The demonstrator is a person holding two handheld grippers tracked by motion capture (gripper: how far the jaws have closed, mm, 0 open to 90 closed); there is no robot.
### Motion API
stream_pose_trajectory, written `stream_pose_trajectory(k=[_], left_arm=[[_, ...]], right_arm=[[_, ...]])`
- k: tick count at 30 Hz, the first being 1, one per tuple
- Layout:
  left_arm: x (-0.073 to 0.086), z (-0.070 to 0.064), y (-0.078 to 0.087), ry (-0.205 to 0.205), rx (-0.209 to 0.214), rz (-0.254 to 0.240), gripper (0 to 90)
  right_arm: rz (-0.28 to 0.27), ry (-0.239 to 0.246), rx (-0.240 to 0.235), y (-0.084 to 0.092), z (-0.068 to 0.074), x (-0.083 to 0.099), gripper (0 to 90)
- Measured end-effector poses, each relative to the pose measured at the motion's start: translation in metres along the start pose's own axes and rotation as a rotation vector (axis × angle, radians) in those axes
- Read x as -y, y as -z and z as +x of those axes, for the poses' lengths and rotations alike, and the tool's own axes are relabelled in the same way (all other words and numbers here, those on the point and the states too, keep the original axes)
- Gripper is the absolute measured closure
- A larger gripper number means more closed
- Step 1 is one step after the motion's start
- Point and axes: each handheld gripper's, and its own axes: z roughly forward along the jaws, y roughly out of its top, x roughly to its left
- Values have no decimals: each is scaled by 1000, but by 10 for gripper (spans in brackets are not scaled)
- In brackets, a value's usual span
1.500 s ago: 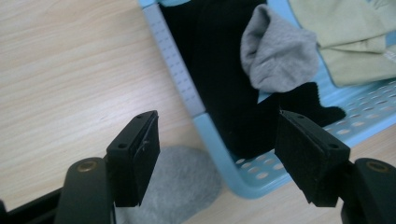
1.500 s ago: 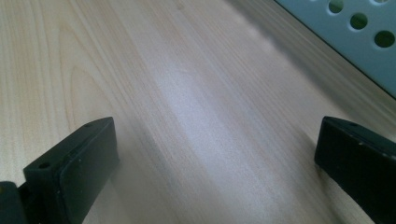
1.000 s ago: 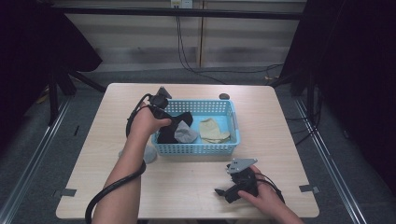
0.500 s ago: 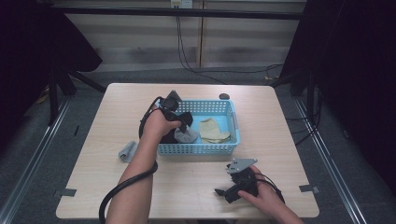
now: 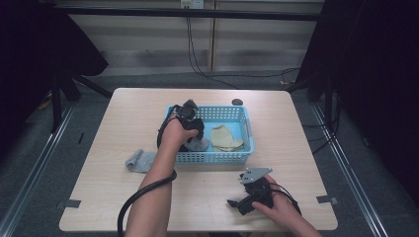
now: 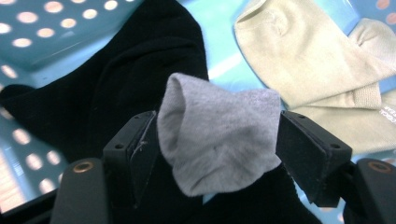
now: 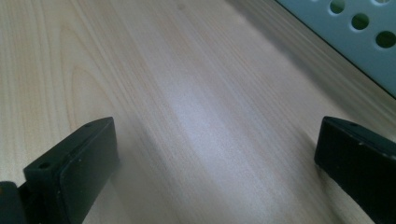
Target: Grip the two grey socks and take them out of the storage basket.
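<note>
1. Dark curtains hang on both sides of the room, and a light wooden table point(image 5: 123, 113) stands in the middle on a grey floor.
2. On the table sits a blue basket point(image 5: 244, 129) with little holes in its walls.
3. My left gripper point(image 5: 193, 129) reaches down into the left part of that basket, and my arm goes over the near wall.
4. In the left gripper view, a grey sock point(image 6: 217, 135) sits between my two black jaws. The jaws are apart, one on each side of it. They look like they touch the sock, but I cannot tell if they press it.
5. Under the grey sock lies a black sock point(image 6: 126, 88) on the basket floor.
6. A tan sock point(image 6: 317, 84) lies just beside them, in the right part of the basket.
7. Another grey sock point(image 5: 140, 161) lies on the table outside the basket, near its left corner.
8. A small dark round thing point(image 5: 237, 102) rests on the table behind the basket.
9. My right gripper point(image 5: 237, 202) rests on the table near the front edge, well apart from the basket. My hand holds it.
10. In the right gripper view its jaws are wide apart, with bare wood between them. The basket wall shows in the top corner.
</note>
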Motion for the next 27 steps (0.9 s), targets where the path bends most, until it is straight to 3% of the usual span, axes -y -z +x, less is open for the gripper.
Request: stream_pose_trajectory(k=[4, 7, 11, 13, 16, 18, 27], left_arm=[[0, -1, -8, -5, 7, 24, 316], [-1, -3, -12, -20, -13, 12, 355], [-3, -5, -14, -50, -17, 31, 516], [-4, -6, -14, -36, -24, 50, 689], [-6, -7, -9, -22, -18, 91, 854], [-7, -8, -6, -34, -10, 111, 868], [-10, -7, 19, -29, 0, 96, 872]], right_arm=[[-3, 3, 4, 0, 0, 0, 0], [-3, 4, 3, 0, 0, 0, 0], [-3, 4, 3, 0, 0, 0, 0], [-3, 5, 2, 0, 0, 0, 0], [-3, 8, 1, 0, 0, 0, 0], [-3, 8, 0, 0, 0, 0, 0], [-1, 11, -2, 0, 0, 0, 0]])
